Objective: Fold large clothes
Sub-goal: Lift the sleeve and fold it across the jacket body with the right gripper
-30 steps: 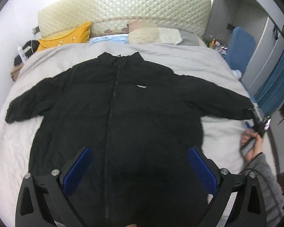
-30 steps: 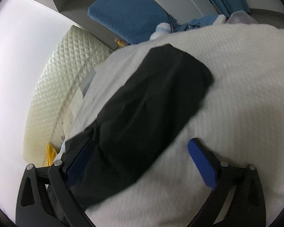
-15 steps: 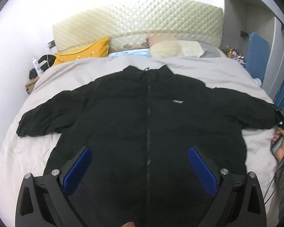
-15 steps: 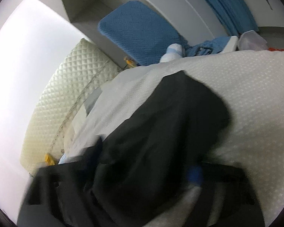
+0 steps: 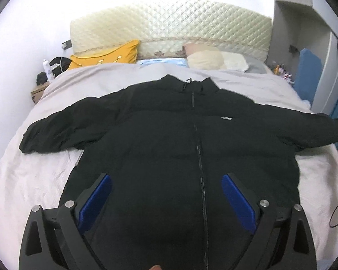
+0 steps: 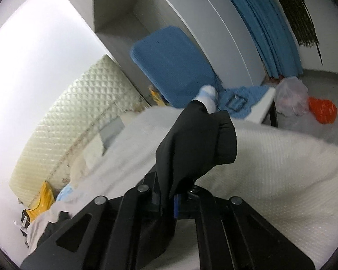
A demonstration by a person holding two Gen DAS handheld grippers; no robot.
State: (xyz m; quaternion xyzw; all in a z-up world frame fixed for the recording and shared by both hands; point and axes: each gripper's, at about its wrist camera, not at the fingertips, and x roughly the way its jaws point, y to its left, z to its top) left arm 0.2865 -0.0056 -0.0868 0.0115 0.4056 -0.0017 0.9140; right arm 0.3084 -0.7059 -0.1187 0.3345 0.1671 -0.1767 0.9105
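My left gripper (image 5: 166,199) spread wide, holding nothing, hanging over lower front of black jacket (image 5: 191,148). Jacket lies flat, zipped, across bed (image 5: 33,180), filling centre of frame, collar toward headboard (image 5: 169,29) at top, sleeves out to both sides. My right gripper (image 6: 171,199) clamped tight on sleeve cuff (image 6: 198,144), cuff lifted off white bedcover (image 6: 270,180), centre of frame.

bare bedspread (image 5: 33,180) beside jacket (image 5: 169,146) – pillows (image 5: 106,55) beyond
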